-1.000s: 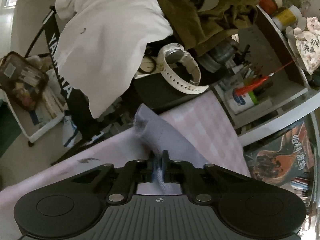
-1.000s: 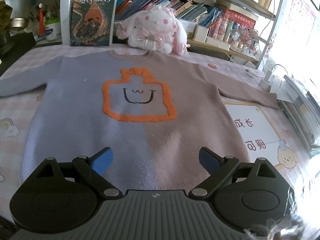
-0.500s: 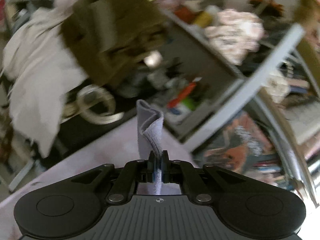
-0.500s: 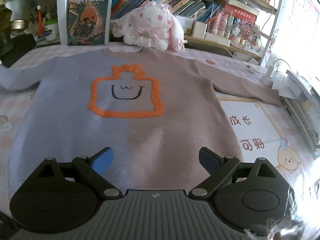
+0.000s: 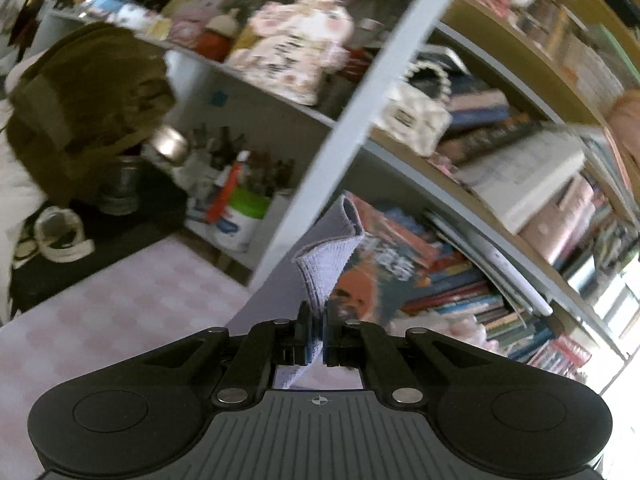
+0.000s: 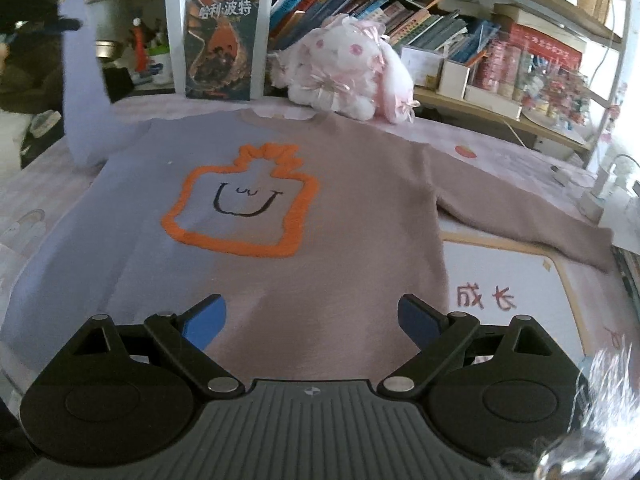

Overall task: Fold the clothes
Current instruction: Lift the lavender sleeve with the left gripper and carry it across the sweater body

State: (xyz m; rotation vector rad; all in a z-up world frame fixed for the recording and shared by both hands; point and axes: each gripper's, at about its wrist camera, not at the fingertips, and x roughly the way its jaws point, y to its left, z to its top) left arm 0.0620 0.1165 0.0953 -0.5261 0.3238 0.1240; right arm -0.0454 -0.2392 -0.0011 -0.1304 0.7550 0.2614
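Observation:
A lilac-to-mauve sweater (image 6: 328,248) with an orange outlined motif lies flat, front up, on the pink bedcover. Its left sleeve (image 6: 82,92) is lifted steeply off the bed, up toward the far left. My left gripper (image 5: 316,336) is shut on that sleeve's ribbed cuff (image 5: 328,256), which stands up between the fingers. The right sleeve (image 6: 520,216) lies stretched out flat to the right. My right gripper (image 6: 312,316) hovers open over the sweater's hem, nothing between its blue-padded fingers (image 6: 204,316).
A pink plush rabbit (image 6: 344,76) and an upright book (image 6: 224,44) stand just behind the collar, with bookshelves (image 6: 440,24) beyond. A white picture mat (image 6: 508,292) lies at the right. In the left wrist view are a cup of pens (image 5: 240,212) and an olive garment (image 5: 88,108).
My left gripper has raised the cuff off the bed and swung right, from the clothes pile toward the bookshelf. The sleeve now stands up in the right wrist view. The right gripper stayed open.

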